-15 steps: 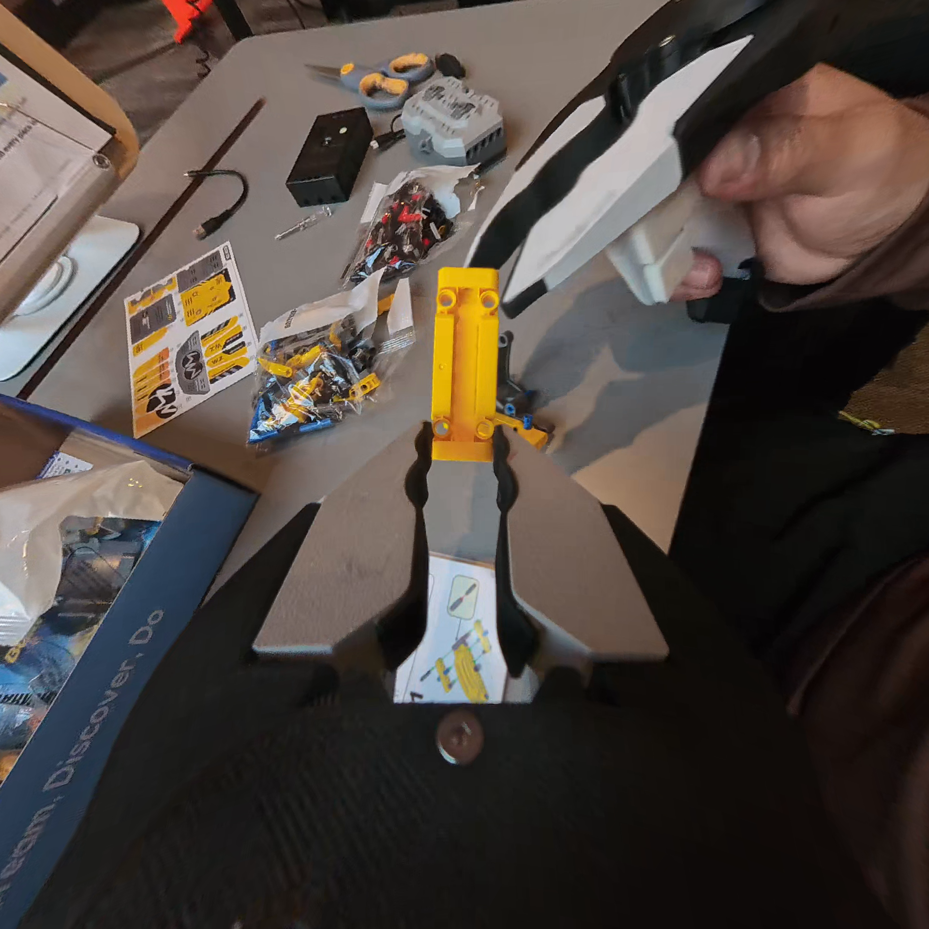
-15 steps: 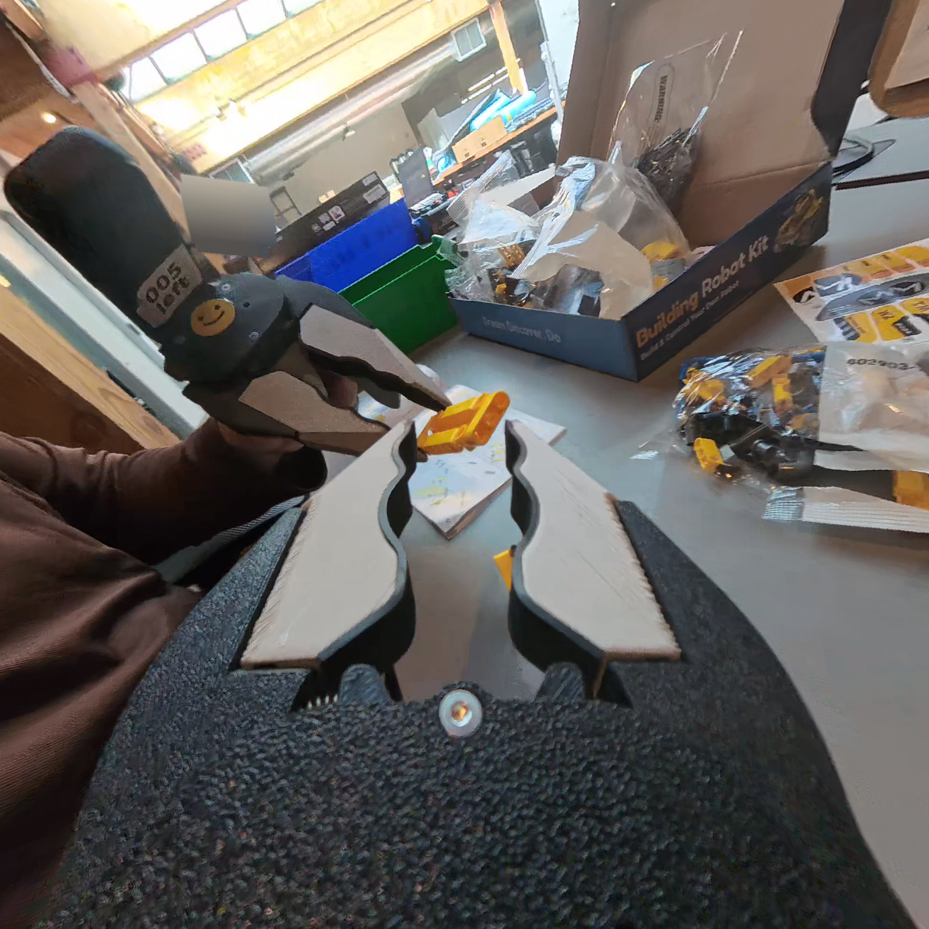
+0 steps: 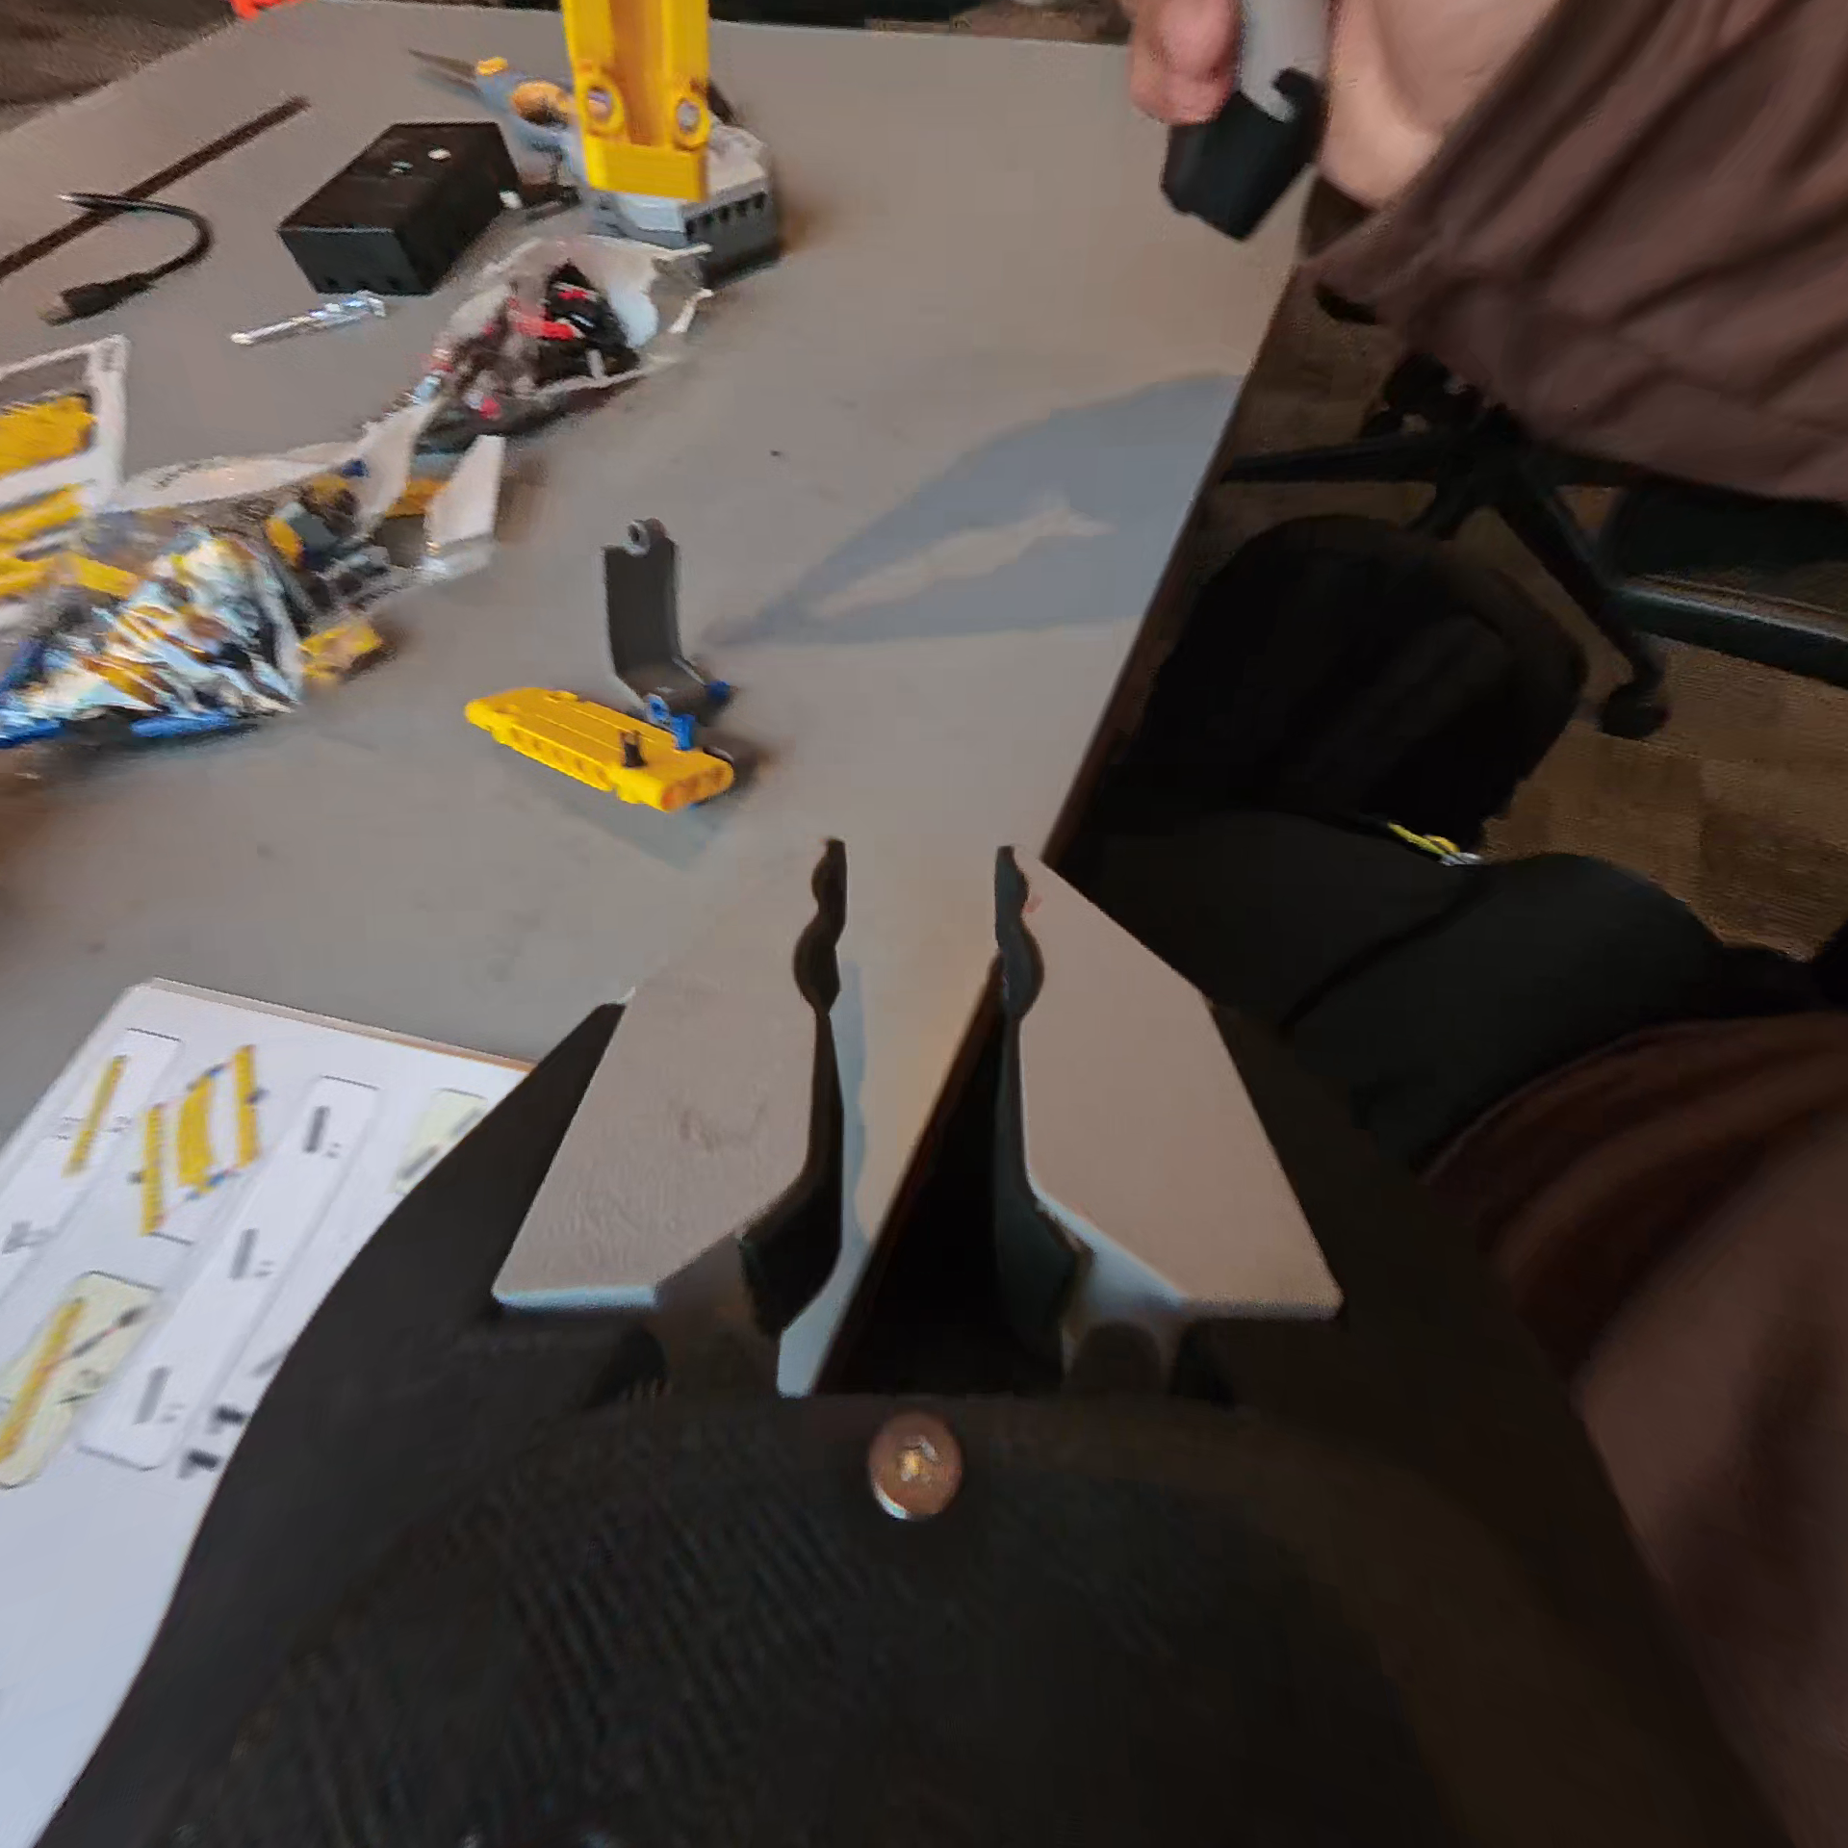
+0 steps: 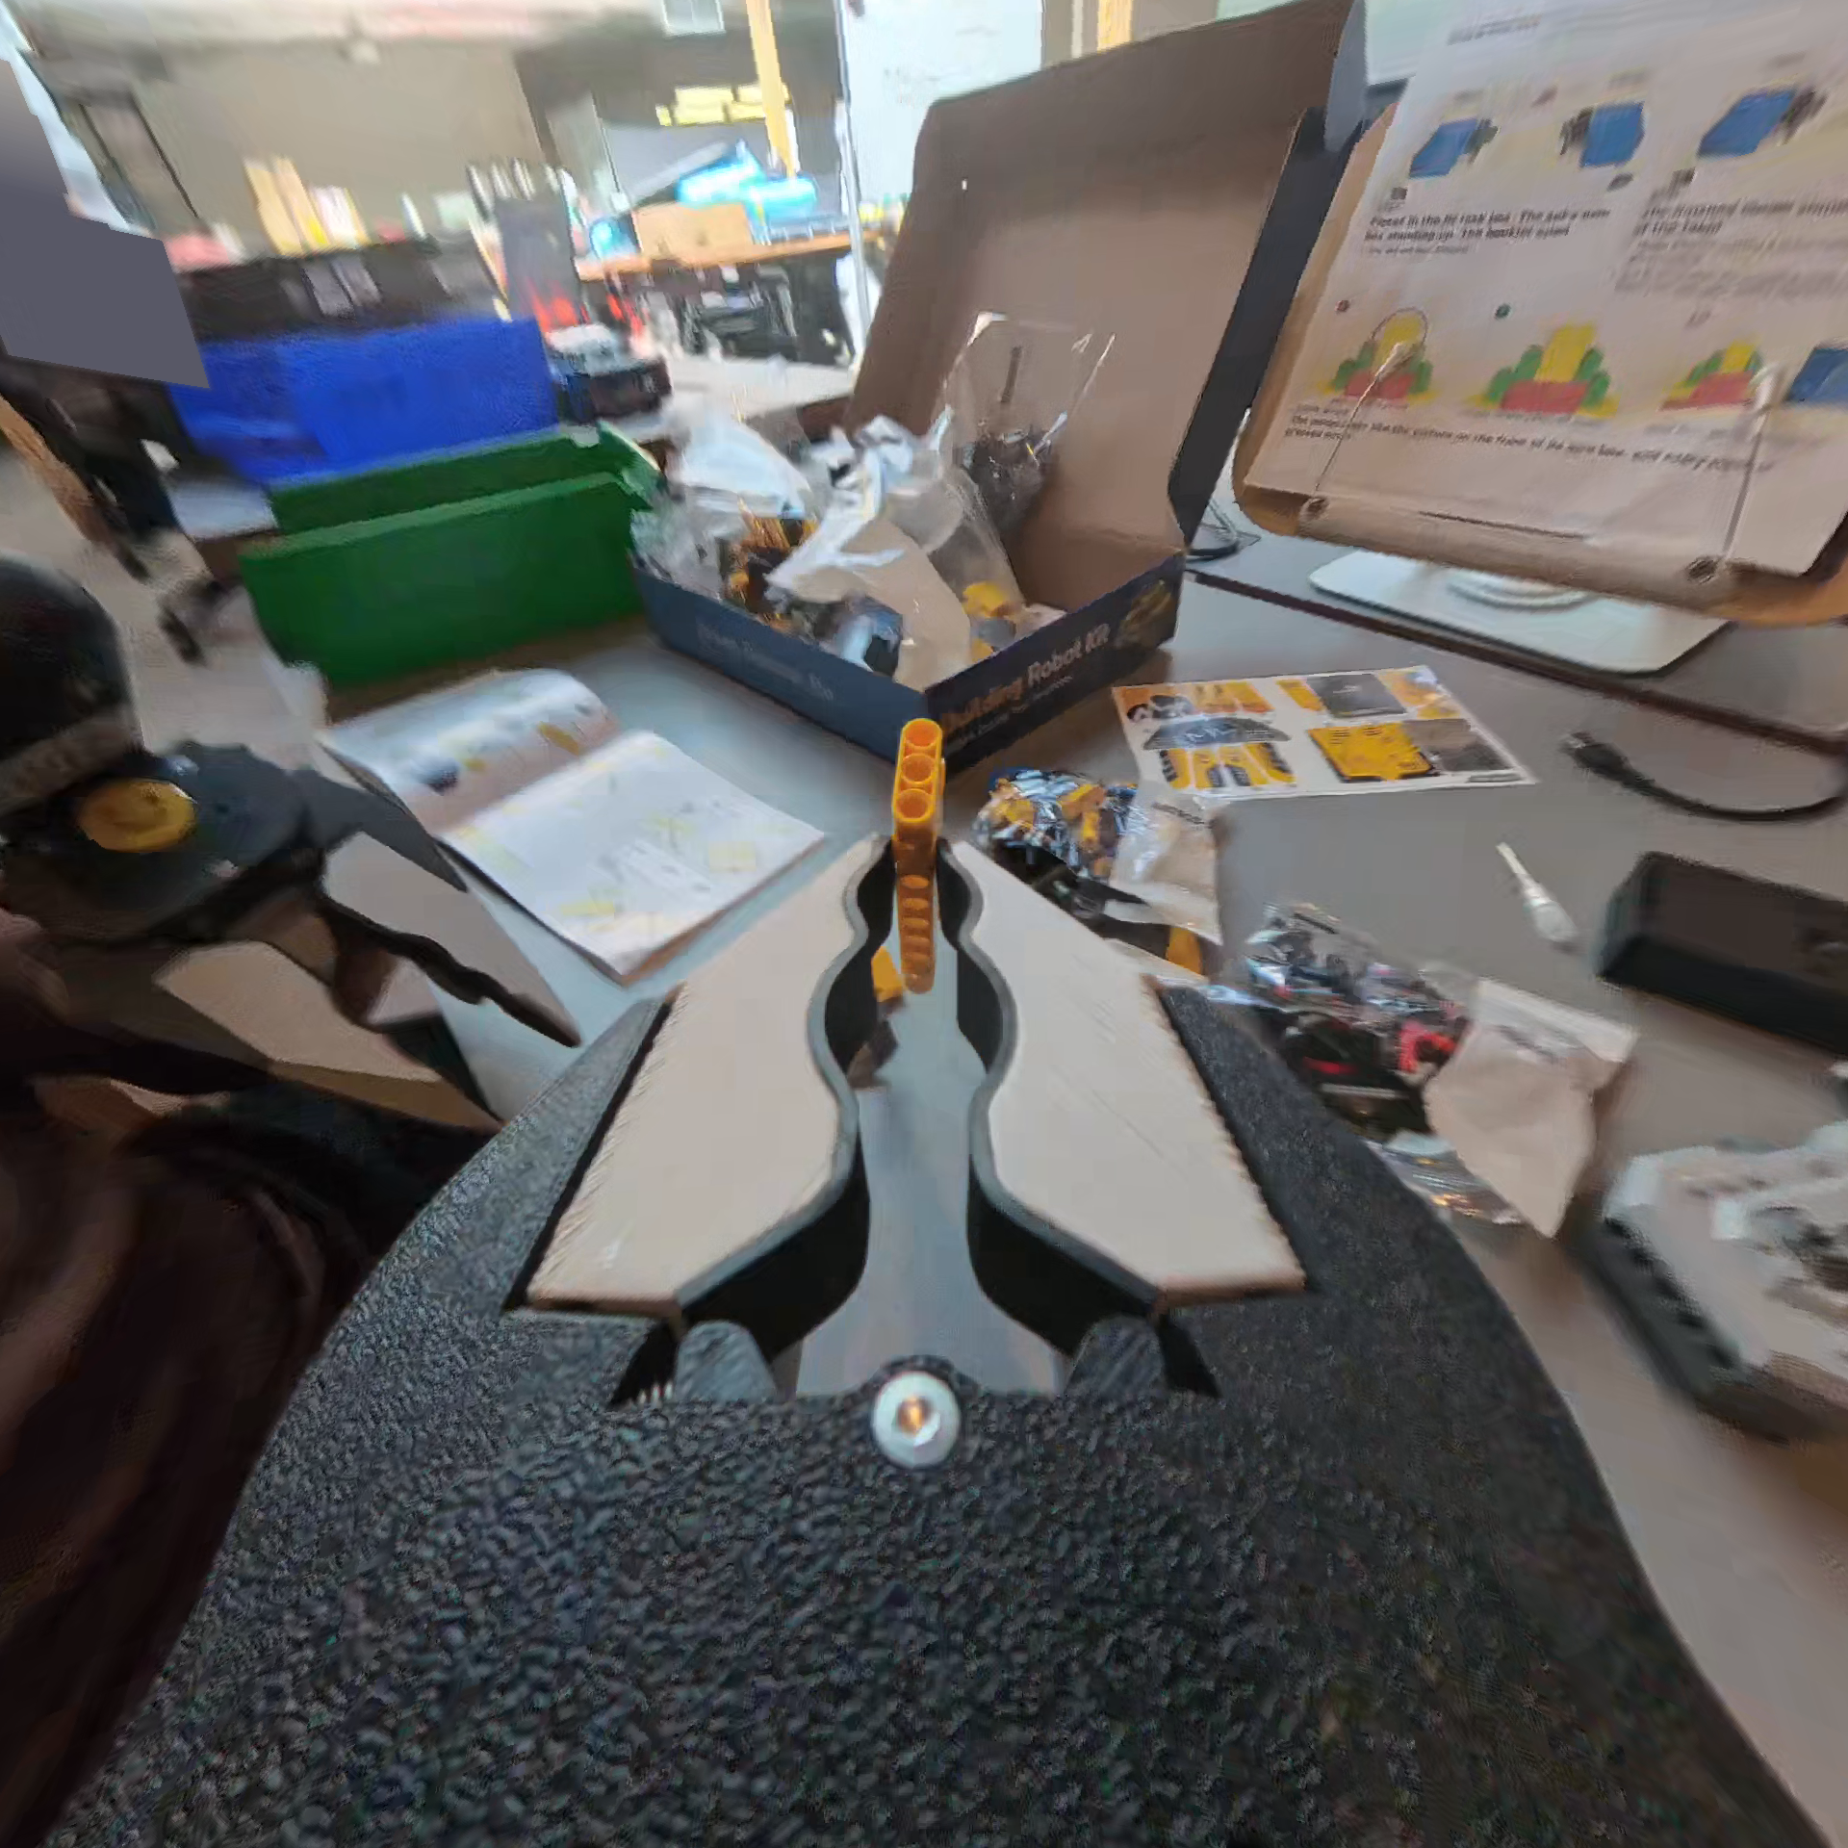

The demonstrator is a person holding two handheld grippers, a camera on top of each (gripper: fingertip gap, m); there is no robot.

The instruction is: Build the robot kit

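From my remote seat, the grey tabletop [image 3: 950, 300] was crowded: the open cardboard box [image 4: 1050, 250] of bagged parts stood at the far side, and the instruction booklet [image 4: 620, 830] lay open in front of it. Here was the change. Half a second before, the left hand-held gripper [image 3: 917, 855] had been pinching the yellow panel, with the right one spread wide just beside it. Now the panel had swapped owners! The left hand-held gripper was spread and empty. It had pulled back over the near edge of the tabletop, with nothing between its fingers but bare surface and the drop beyond it. The right hand-held gripper [image 4: 915, 850] had pressed in on the yellow panel [image 4: 918, 800]. It was pinching the panel near the fingertips, edge-on to its own camera, upright and clear of the tabletop. The left wrist view showed the same panel hanging at the top of the picture, above the grey block [image 3: 700, 220] and near the black box [image 3: 400, 205]. Down on the tabletop, the torn bag of yellow and blue parts [image 3: 170, 620] and the bag of black and red parts [image 3: 560, 320] looked undisturbed. Smallest of all, the yellow beam [image 3: 600, 735] lay flat ahead of the left fingers, well apart from them. The dark bent piece [image 3: 645, 610] stood up at its far end, seemingly pinned there by blue pegs, though blur kept me from being sure.
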